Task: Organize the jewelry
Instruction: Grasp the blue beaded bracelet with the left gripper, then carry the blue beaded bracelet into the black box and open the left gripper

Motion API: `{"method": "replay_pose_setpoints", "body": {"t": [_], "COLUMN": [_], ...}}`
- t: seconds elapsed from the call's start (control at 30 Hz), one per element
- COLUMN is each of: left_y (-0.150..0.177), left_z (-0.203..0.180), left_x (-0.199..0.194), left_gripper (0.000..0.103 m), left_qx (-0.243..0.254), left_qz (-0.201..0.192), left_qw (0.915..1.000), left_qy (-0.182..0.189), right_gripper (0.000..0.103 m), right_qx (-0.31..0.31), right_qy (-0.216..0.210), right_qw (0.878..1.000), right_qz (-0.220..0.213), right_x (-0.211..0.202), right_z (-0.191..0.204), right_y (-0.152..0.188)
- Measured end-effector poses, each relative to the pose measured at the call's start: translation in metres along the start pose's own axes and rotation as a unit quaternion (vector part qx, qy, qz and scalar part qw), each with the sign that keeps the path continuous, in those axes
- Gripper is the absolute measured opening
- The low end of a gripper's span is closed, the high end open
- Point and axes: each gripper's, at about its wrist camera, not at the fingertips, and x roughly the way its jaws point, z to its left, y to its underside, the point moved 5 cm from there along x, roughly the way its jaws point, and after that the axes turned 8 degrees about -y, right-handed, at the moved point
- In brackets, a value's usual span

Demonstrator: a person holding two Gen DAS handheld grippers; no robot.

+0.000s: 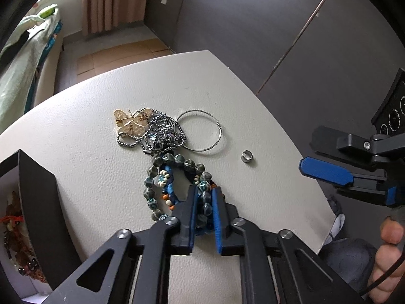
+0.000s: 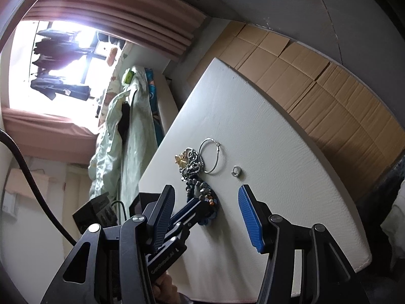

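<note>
Left tool (image 1: 204,196): blue pads clamped on the near side of the beaded bracelet (image 1: 174,177), which lies on the white counter (image 1: 76,139). Beyond the bracelet, touching it, sits a tangled silver chain (image 1: 157,133) overlapping a gold butterfly brooch (image 1: 129,124). A thin wire hoop (image 1: 201,131) lies just right of the chain. A small silver ring (image 1: 247,156) rests apart, further right. Right tool (image 2: 207,210): fingers spread wide, holding nothing, hovering above the counter's near edge. A black box (image 1: 33,197) holding jewelry stands at left.
</note>
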Motion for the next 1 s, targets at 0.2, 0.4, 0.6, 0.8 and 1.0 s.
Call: {"method": "replay_pose_setpoints", "body": {"t": [0.2,0.4,0.6,0.8,1.0], "left_y": [-0.006,-0.01,-0.012,-0.011,-0.01], "left_z": [0.009,0.021,0.033,0.046,0.067], "left_x": [-0.021,-0.047,-0.068,-0.091,-0.114], "left_gripper": [0.01,0.01,0.01,0.01,0.01], "left_qx": [-0.016,-0.036,-0.053,-0.065,-0.086], "left_qz": [-0.029,-0.057,-0.08,-0.105,-0.13], "left_qw": [0.9994,0.9973,0.9947,0.9914,0.9867], "left_qy": [0.007,0.028,0.037,0.044,0.047], "right_gripper": [0.054,0.042,0.036,0.036,0.025], "right_qx": [-0.005,-0.003,-0.016,-0.028,-0.049], "right_qy": [0.016,0.021,0.041,0.077,0.095], "right_qw": [1.0,0.999,0.997,0.995,0.992], "right_qz": [0.012,0.035,0.059,0.065,0.066], "right_x": [0.014,0.032,0.055,0.068,0.079], "right_z": [0.0,-0.004,-0.001,-0.002,0.004], "right_y": [0.003,0.012,0.025,0.029,0.032]}}
